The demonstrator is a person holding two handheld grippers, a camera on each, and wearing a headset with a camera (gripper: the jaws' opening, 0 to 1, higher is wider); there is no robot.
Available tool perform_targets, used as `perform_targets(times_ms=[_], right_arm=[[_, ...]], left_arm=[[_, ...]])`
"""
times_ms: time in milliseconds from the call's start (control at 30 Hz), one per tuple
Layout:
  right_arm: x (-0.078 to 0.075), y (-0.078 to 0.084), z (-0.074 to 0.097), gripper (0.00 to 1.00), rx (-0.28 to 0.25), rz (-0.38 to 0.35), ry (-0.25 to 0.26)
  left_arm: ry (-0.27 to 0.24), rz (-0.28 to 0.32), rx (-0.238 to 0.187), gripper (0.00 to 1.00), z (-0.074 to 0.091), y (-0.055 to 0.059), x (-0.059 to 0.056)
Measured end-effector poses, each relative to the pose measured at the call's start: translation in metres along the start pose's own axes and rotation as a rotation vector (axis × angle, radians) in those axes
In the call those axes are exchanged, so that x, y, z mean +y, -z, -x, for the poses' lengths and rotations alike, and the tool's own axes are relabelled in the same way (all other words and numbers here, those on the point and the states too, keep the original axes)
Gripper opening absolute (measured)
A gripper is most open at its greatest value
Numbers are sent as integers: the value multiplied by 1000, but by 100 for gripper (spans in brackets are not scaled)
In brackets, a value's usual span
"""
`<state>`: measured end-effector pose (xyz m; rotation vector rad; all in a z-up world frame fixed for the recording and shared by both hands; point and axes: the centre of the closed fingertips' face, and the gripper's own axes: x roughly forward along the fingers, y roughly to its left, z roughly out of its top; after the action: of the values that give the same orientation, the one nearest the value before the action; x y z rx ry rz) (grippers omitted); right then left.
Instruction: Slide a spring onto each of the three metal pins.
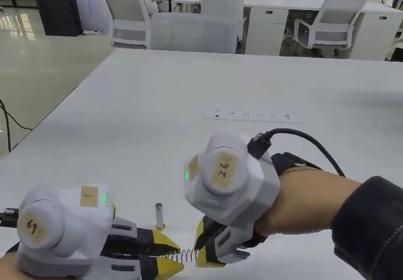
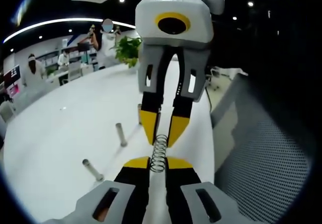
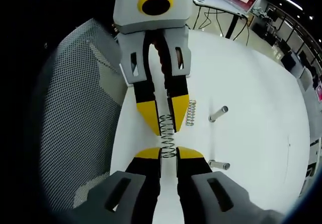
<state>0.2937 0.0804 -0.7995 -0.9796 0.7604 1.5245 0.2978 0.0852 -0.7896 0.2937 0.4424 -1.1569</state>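
Honestly, both ends of the spring are pinched right now. The left gripper is closed narrow on one end and the right gripper is clamped on the other, over the near side of the table. I'd release one end, keep the coil straight, and line the free end up over the upright pin before sliding it down. It's thin bare wire and looks floppy, so squeeze lightly. A second spring lies close by.
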Motion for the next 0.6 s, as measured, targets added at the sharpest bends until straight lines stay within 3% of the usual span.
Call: perform_targets(times_ms=[167, 600], right_arm=[[0, 0, 0, 15, -14, -24, -7], [2, 9, -7, 11, 1, -44, -24]], left_arm=[[8, 1, -7, 3, -1, -1, -2], [18, 22, -68, 3, 2, -14, -2]])
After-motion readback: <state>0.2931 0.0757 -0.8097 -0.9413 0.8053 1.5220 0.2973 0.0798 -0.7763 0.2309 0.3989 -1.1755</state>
